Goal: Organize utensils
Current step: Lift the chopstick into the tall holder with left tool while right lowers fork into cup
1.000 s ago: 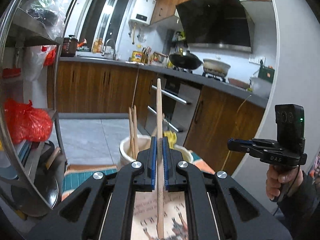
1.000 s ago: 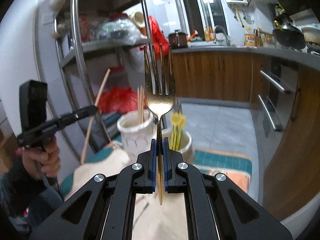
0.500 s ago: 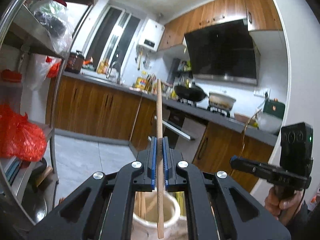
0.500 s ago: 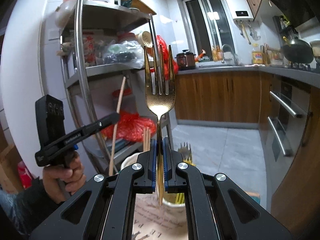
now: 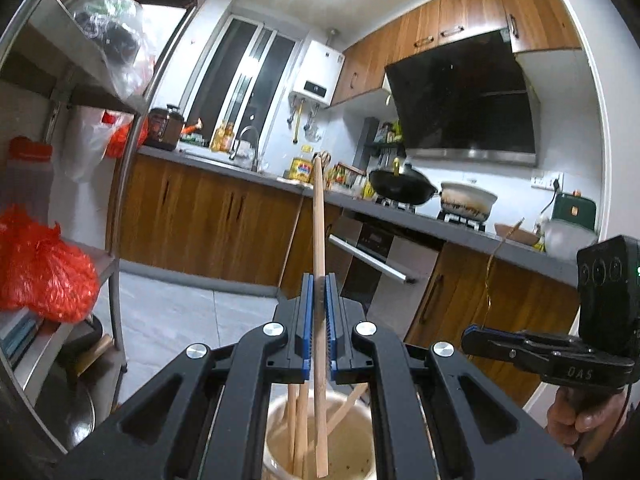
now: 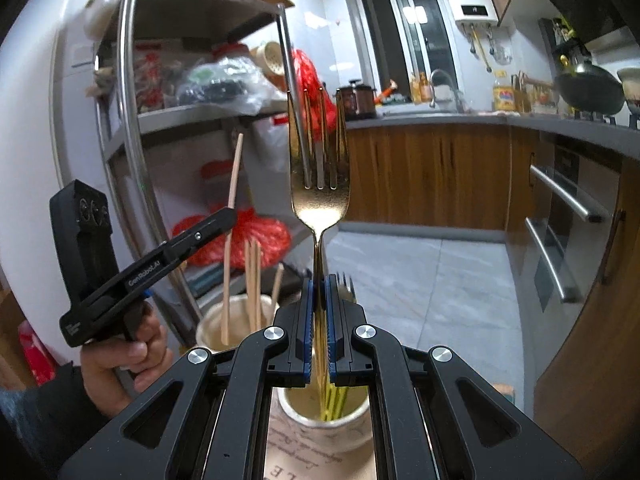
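Left wrist view: the left gripper [image 5: 319,328] points over a pale crock [image 5: 276,420], with kitchen cabinets and a stove beyond.
Left jaws: clenched on a wooden chopstick [image 5: 319,248], which stands nearly upright between the blue pads.
Chopstick position: its lower end hangs inside the mouth of the crock, among other chopsticks [image 5: 298,420] that lean there; its top rises in front of the tabletop [image 5: 208,160] with the sink.
Right wrist view: the right gripper [image 6: 319,328] points over a second crock [image 6: 360,412] that stands just beside the first one [image 6: 212,332].
Right jaws: clenched on the thin neck of a gold fork [image 6: 320,200], tines up, handle down.
Fork position: the handle end reaches into the second crock, where yellow-green handles [image 6: 334,400] stand; another fork's tines [image 6: 345,284] show just behind the jaws.
First crock from the right: several chopsticks stand in it, and the held one [image 6: 232,232] drops into it from the left gripper [image 6: 224,218].
Hands: a hand [image 6: 120,364] grips the left tool's handle; another hand [image 5: 572,420] grips the right tool's handle.
Surroundings: a steel shelf rack [image 6: 132,128] with a red bag [image 5: 44,272] stands at the side.
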A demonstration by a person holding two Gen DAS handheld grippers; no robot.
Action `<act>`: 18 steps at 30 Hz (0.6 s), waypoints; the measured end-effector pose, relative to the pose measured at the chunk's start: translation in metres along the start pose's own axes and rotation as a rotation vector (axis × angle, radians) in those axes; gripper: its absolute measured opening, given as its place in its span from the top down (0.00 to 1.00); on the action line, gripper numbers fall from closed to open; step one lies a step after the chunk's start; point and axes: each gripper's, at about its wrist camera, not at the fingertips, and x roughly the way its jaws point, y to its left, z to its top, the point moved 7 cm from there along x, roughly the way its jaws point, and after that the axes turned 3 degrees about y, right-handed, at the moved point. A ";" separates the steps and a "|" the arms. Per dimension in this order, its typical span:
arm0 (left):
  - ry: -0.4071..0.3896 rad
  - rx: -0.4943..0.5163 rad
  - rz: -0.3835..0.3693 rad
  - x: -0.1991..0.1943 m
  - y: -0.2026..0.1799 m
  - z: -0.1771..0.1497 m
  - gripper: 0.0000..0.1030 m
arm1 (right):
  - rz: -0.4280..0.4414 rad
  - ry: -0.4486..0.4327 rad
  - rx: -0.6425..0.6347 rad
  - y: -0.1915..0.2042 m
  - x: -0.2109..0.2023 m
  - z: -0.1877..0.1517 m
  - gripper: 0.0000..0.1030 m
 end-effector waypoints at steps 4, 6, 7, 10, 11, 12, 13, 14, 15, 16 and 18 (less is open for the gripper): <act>0.039 0.009 0.013 0.000 0.002 -0.015 0.95 | -0.011 0.060 -0.011 0.001 0.013 -0.015 0.93; 0.065 0.021 0.018 0.000 0.000 -0.023 0.95 | -0.010 0.088 -0.011 0.000 0.019 -0.022 0.94; 0.076 0.028 0.021 0.000 -0.001 -0.026 0.95 | -0.011 0.099 -0.010 0.000 0.022 -0.024 0.93; 0.102 0.042 0.029 0.000 -0.001 -0.033 0.95 | -0.014 0.133 -0.011 0.001 0.031 -0.033 0.93; 0.108 0.044 0.033 0.000 -0.001 -0.034 0.95 | -0.014 0.141 -0.009 0.000 0.033 -0.035 0.93; 0.120 0.044 0.039 0.001 0.000 -0.036 0.95 | -0.013 0.151 -0.006 0.000 0.037 -0.037 0.93; 0.126 0.042 0.043 0.001 0.001 -0.038 0.95 | -0.013 0.155 -0.005 -0.001 0.039 -0.038 0.93; 0.135 0.041 0.045 0.002 0.002 -0.039 0.95 | -0.016 0.162 -0.005 -0.001 0.041 -0.039 0.93; 0.142 0.044 0.048 0.002 0.002 -0.040 0.95 | -0.020 0.164 -0.008 -0.001 0.044 -0.039 0.93; 0.149 0.048 0.053 0.003 0.002 -0.041 0.95 | -0.018 0.162 -0.003 -0.001 0.046 -0.040 0.93; 0.166 0.048 0.056 0.005 0.003 -0.044 0.95 | -0.016 0.163 0.001 -0.001 0.048 -0.038 0.93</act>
